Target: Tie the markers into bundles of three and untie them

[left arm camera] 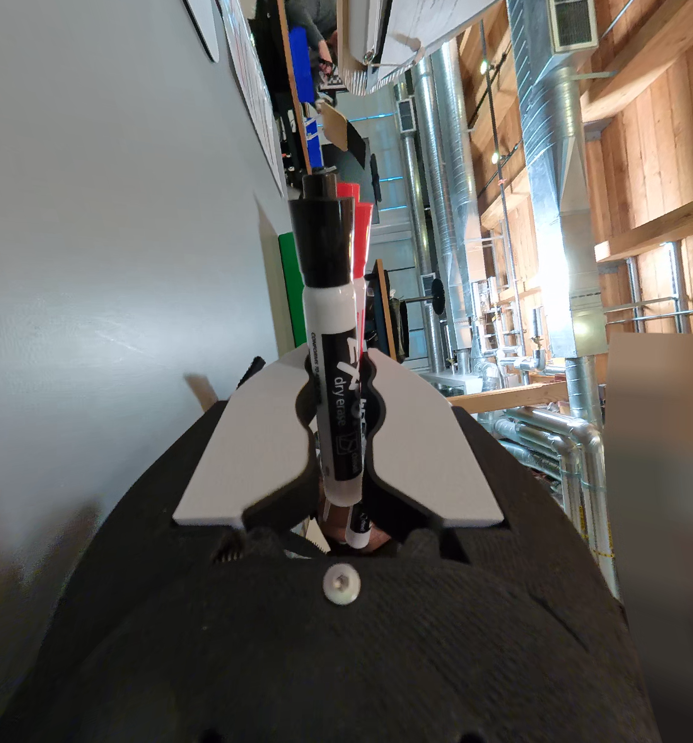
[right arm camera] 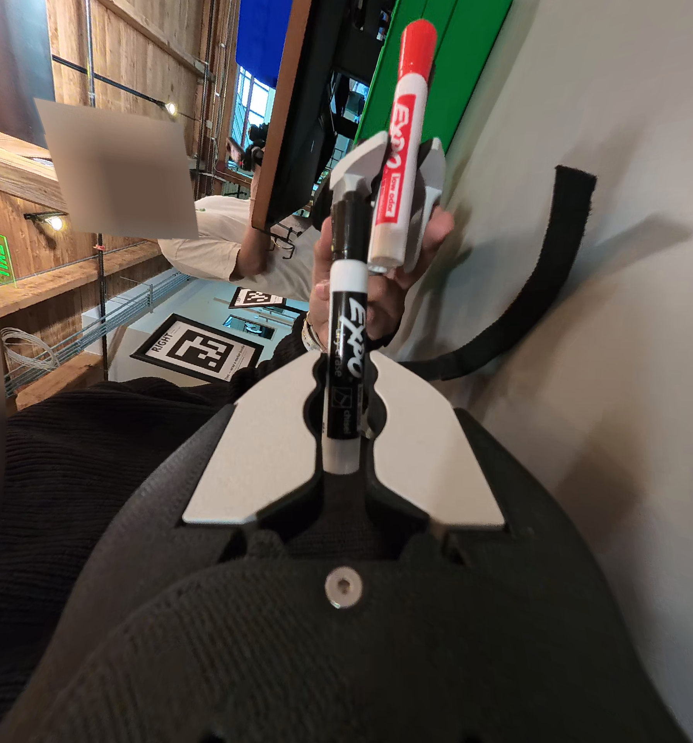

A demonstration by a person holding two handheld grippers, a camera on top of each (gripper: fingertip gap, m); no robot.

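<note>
My left gripper (left arm camera: 337, 386) is shut on a bunch of markers: a black-capped marker (left arm camera: 329, 321) in front and a red-capped marker (left arm camera: 359, 225) behind it, caps pointing away from the camera. My right gripper (right arm camera: 345, 386) is shut on the tail of a black marker (right arm camera: 347, 341), which reaches up to the left gripper (right arm camera: 393, 161). In the right wrist view that gripper, held in a hand (right arm camera: 381, 305), clamps a red marker (right arm camera: 401, 140). A black strap (right arm camera: 545, 273) lies curved on the white table (right arm camera: 618, 120), apart from both grippers.
A green panel (right arm camera: 437, 52) stands at the table's far edge. A person in a light shirt (right arm camera: 216, 241) sits beyond the table. Framed tag cards (right arm camera: 200, 349) lie on a white surface to the left. The operator's dark sleeve (right arm camera: 95, 442) is close by. The gap from one gripper's tips to the other's is roughly 11 cm.
</note>
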